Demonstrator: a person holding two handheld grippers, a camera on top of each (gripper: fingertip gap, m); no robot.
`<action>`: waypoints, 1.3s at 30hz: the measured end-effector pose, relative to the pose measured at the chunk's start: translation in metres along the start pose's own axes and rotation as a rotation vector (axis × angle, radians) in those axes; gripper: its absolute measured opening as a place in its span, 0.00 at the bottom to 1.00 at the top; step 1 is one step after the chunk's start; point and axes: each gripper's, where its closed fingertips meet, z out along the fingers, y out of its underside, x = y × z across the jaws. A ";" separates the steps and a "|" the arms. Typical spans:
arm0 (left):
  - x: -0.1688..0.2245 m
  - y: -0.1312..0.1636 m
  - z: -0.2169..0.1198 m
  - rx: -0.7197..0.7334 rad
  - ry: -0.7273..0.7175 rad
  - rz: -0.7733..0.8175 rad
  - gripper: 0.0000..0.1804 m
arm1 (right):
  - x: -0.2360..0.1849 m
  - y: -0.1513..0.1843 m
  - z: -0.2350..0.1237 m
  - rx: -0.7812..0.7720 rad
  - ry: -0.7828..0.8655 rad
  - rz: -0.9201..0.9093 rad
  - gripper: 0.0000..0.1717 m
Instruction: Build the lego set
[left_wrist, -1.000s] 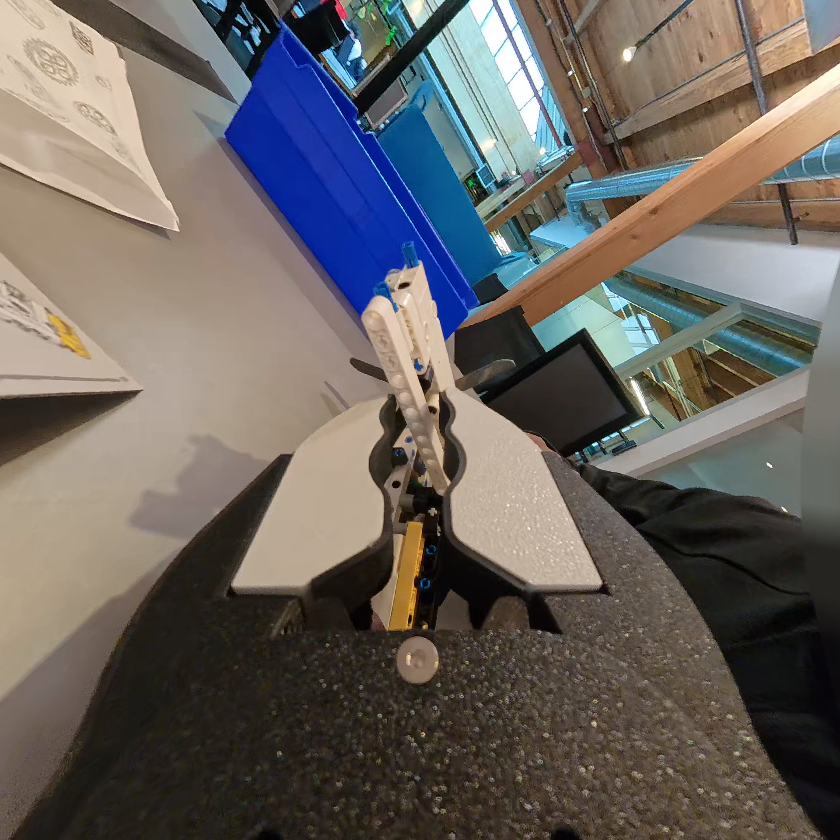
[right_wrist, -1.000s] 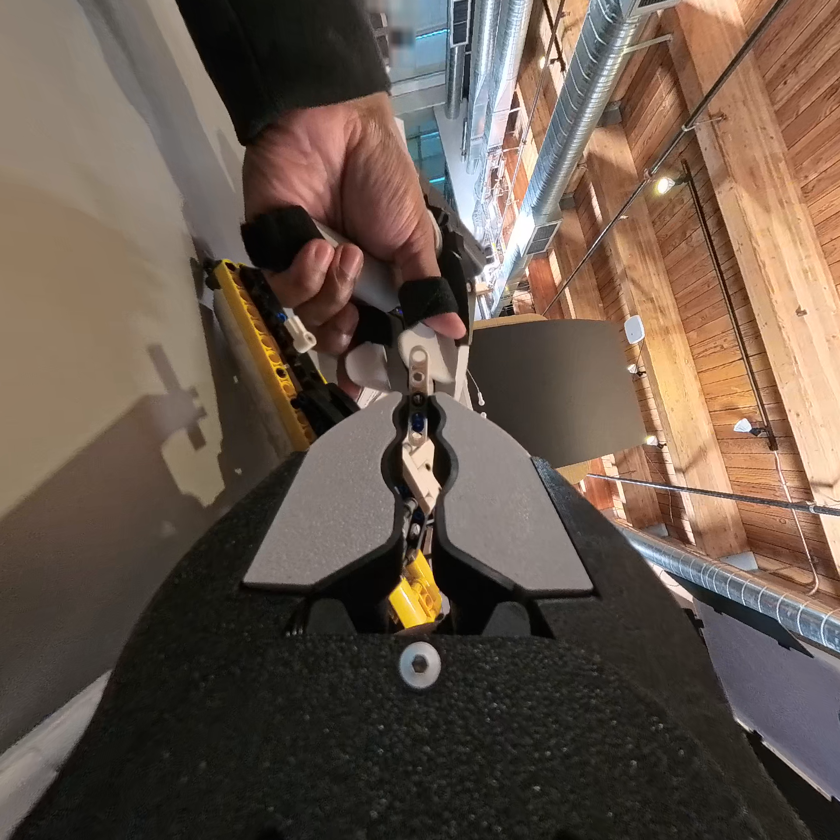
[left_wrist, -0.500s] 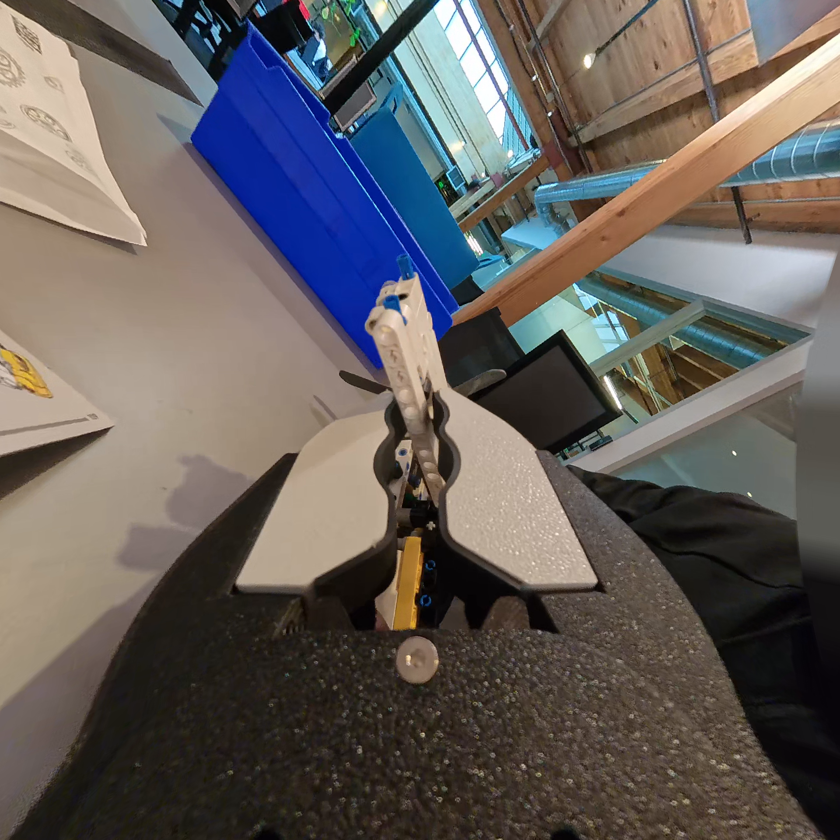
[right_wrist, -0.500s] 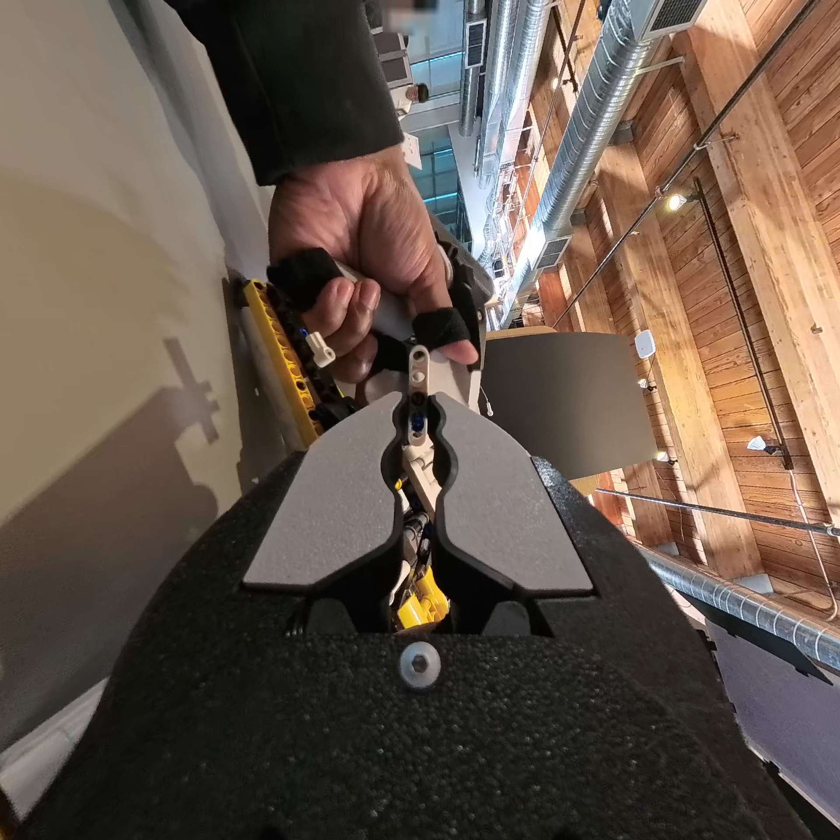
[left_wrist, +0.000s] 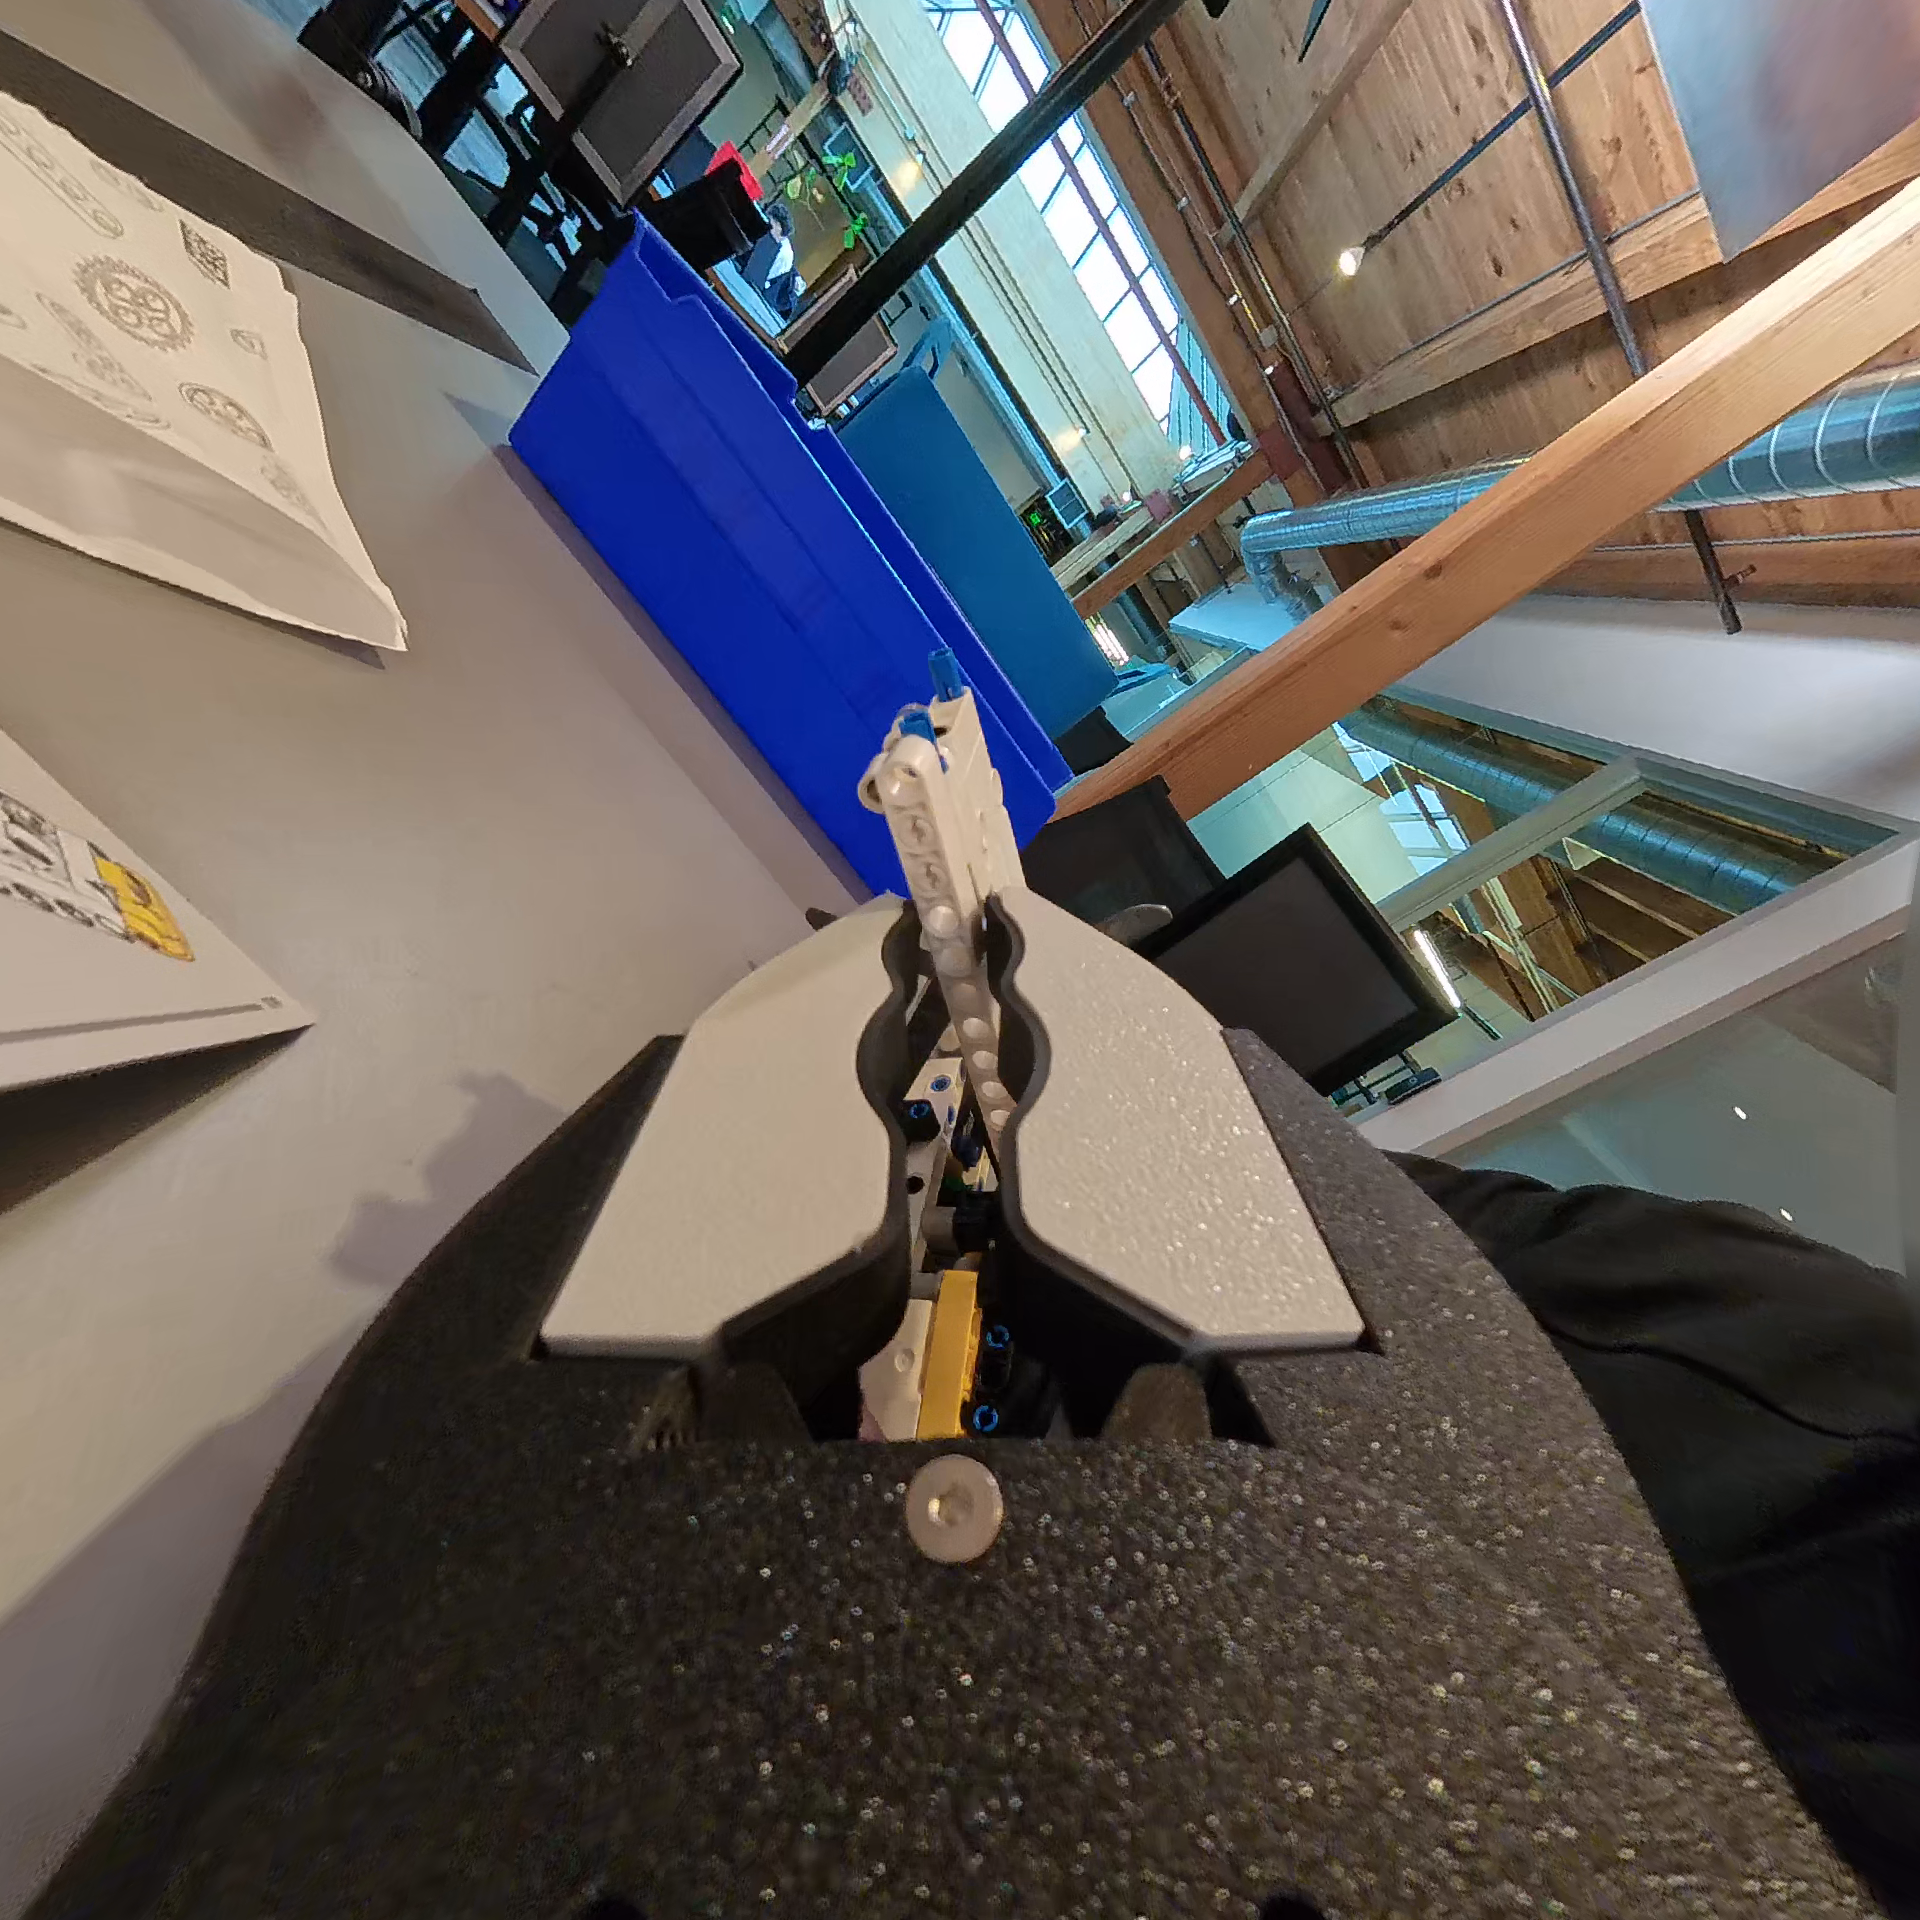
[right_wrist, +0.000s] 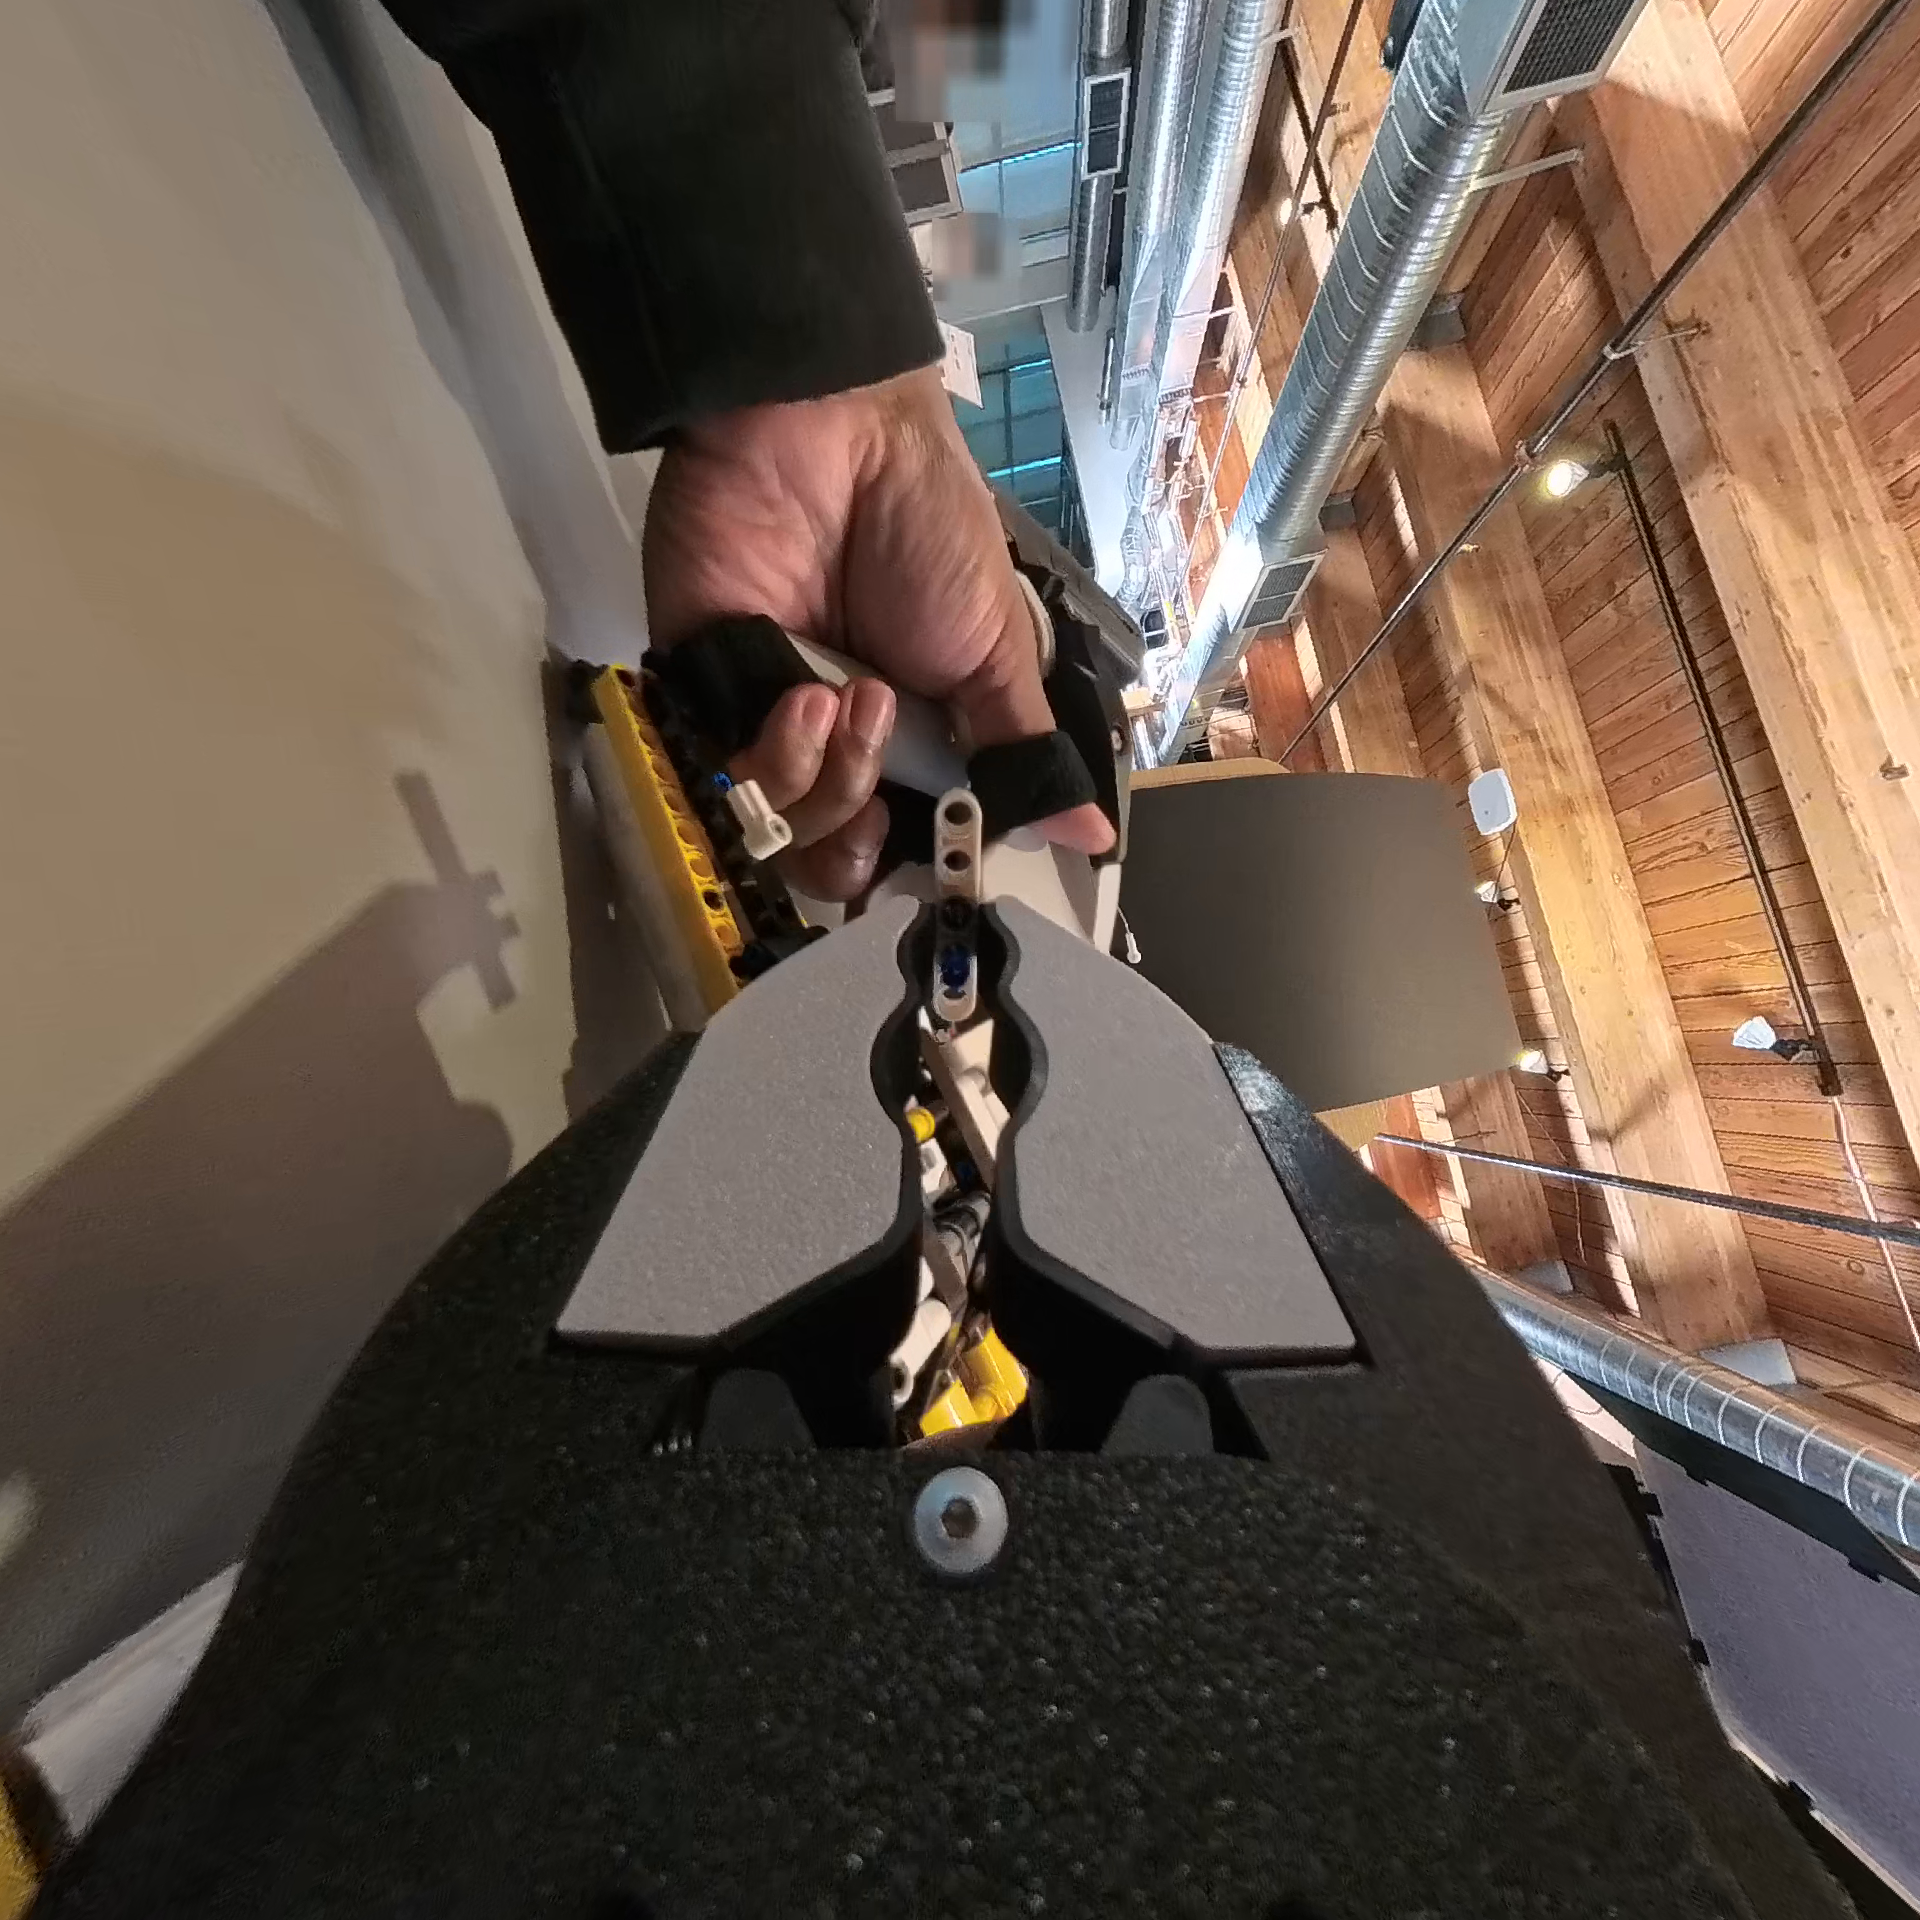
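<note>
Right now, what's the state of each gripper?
Left gripper: closed on the white holed beams.
Right gripper: closed on a short white holed beam.

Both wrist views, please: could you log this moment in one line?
left claw: shut on white beam | right claw: shut on white liftarm | blue bin behind

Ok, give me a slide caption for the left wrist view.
Left gripper clamps a white beam above a grey table, blue bin behind.
</note>
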 end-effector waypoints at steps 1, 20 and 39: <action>0.000 0.000 0.001 -0.001 0.001 0.002 0.06 | -0.001 0.000 0.000 0.003 -0.003 -0.001 0.04; 0.002 -0.006 0.024 -0.016 0.086 -0.070 0.07 | -0.006 -0.005 0.000 0.044 -0.031 -0.001 0.04; 0.015 -0.008 0.024 -0.020 0.106 -0.054 0.04 | -0.001 -0.005 -0.002 0.043 -0.023 -0.012 0.04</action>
